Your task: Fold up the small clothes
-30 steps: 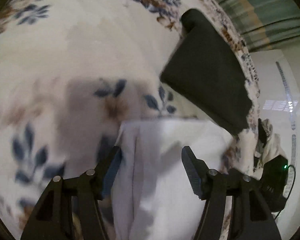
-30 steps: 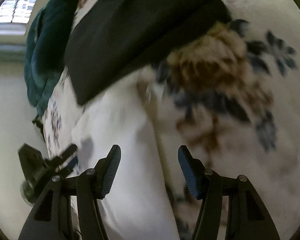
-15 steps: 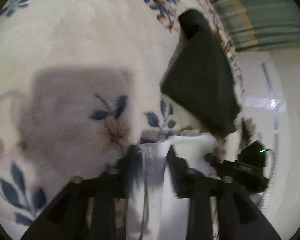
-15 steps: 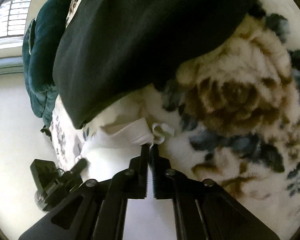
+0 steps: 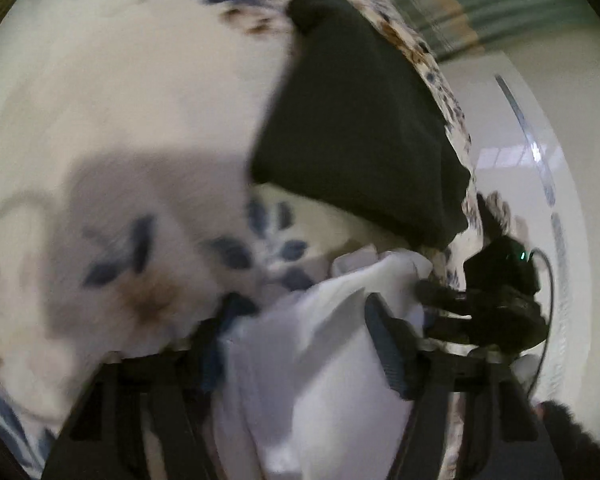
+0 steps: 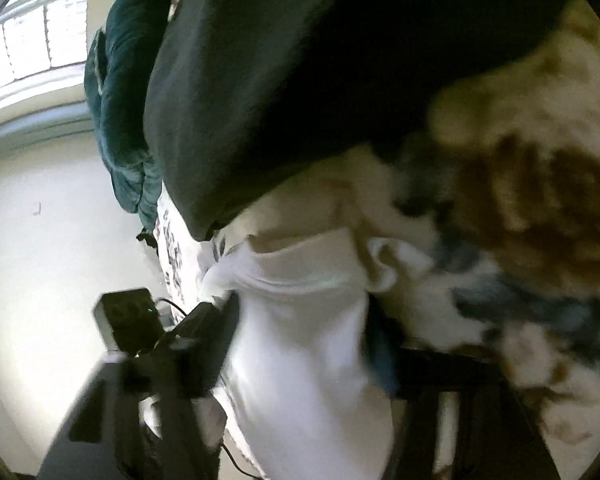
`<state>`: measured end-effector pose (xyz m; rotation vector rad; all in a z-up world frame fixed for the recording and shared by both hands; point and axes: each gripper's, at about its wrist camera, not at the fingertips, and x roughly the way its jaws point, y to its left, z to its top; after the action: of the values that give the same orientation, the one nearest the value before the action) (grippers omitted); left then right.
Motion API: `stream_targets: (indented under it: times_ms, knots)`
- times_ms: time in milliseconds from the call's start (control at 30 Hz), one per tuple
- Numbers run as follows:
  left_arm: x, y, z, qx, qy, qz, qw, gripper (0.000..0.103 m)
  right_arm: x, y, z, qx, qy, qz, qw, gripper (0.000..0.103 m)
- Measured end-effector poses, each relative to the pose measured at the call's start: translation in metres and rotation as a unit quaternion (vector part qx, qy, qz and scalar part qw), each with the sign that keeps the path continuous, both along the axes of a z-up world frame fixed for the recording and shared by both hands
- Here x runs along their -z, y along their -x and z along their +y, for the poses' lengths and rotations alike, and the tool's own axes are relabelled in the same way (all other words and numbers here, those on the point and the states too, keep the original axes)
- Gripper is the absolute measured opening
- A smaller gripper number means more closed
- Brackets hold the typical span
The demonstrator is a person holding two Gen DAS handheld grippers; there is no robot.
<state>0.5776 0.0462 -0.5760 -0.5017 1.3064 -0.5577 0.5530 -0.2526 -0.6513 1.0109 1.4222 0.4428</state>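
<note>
A small white garment (image 5: 320, 360) lies on a floral fleece blanket (image 5: 140, 100), bunched up between both grippers. My left gripper (image 5: 300, 332) is open, its fingers spread on either side of the white cloth. My right gripper (image 6: 304, 336) is open too, with the same white garment (image 6: 300, 340) lying between its fingers. A folded black garment (image 5: 360, 120) lies just beyond the white one; it fills the top of the right wrist view (image 6: 320, 80). Both views are motion-blurred.
The blanket's edge (image 5: 456, 132) drops off to a pale floor (image 5: 540, 200) on the right. A dark teal cushion or quilt (image 6: 120, 100) lies beyond the black garment near a window (image 6: 32, 40).
Half a second ago both grippers were shut on the white garment's top edge. Now both have opened and let it go, and the cloth lies looser and more bunched.
</note>
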Motion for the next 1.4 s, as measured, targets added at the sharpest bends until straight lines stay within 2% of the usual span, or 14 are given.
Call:
stream_targets:
  times_ms: [33, 133, 367, 567, 667, 700, 733, 800, 833, 967, 1033, 1167, 1300, 1400]
  knots:
    - [0.0, -0.001, -0.003, 0.009, -0.001, 0.002, 1.0, 0.009, -0.001, -0.001, 0.005, -0.007, 0.014, -0.001, 1.0, 0.017]
    - [-0.01, 0.003, -0.003, 0.01, -0.007, -0.014, 0.9998, 0.009, -0.014, 0.005, 0.01, -0.019, 0.034, -0.023, 0.999, 0.007]
    - [-0.06, 0.039, 0.012, -0.011, 0.009, -0.059, 0.9981, 0.009, -0.064, 0.035, 0.012, -0.035, 0.028, -0.075, 0.996, 0.004]
    - [-0.112, 0.109, 0.024, -0.011, 0.016, -0.087, 0.996, 0.009, -0.122, 0.099, 0.011, -0.053, 0.02, -0.114, 0.992, 0.004]
    - [-0.121, 0.151, 0.027, -0.015, 0.019, -0.073, 0.9971, 0.016, -0.148, 0.153, 0.018, -0.082, 0.04, -0.122, 0.988, 0.004]
    - [-0.124, 0.177, 0.035, -0.015, 0.019, -0.064, 0.9976, 0.026, -0.152, 0.169, 0.02, -0.097, 0.056, -0.122, 0.986, 0.008]
    - [-0.122, 0.189, 0.036, -0.018, 0.015, -0.058, 0.998, 0.041, -0.153, 0.188, 0.022, -0.111, 0.068, -0.114, 0.985, 0.009]
    - [-0.118, 0.229, 0.047, -0.026, -0.001, -0.04, 0.9989, 0.058, -0.144, 0.228, 0.021, -0.133, 0.081, -0.08, 0.985, 0.021]
    - [-0.115, 0.246, 0.053, -0.032, -0.004, -0.028, 0.9991, 0.061, -0.137, 0.247, 0.021, -0.14, 0.09, -0.064, 0.984, 0.029]
    - [-0.095, 0.301, 0.081, -0.062, -0.024, 0.032, 0.9973, 0.061, -0.11, 0.313, 0.009, -0.148, 0.106, 0.004, 0.983, 0.037]
    - [-0.086, 0.312, 0.089, -0.083, -0.027, 0.052, 0.9948, 0.061, -0.102, 0.337, -0.002, -0.12, 0.101, 0.029, 0.987, 0.055]
    - [-0.068, 0.305, 0.091, -0.12, -0.033, 0.066, 0.9901, 0.061, -0.085, 0.355, -0.022, -0.033, 0.064, 0.059, 0.996, 0.057]
    - [-0.042, 0.277, 0.083, -0.164, -0.02, 0.092, 0.982, 0.061, -0.07, 0.345, -0.02, 0.045, 0.04, 0.076, 0.995, 0.057]
    - [-0.027, 0.263, 0.076, -0.173, -0.034, 0.101, 0.9792, 0.056, -0.056, 0.331, -0.006, 0.068, 0.058, 0.085, 0.992, 0.057]
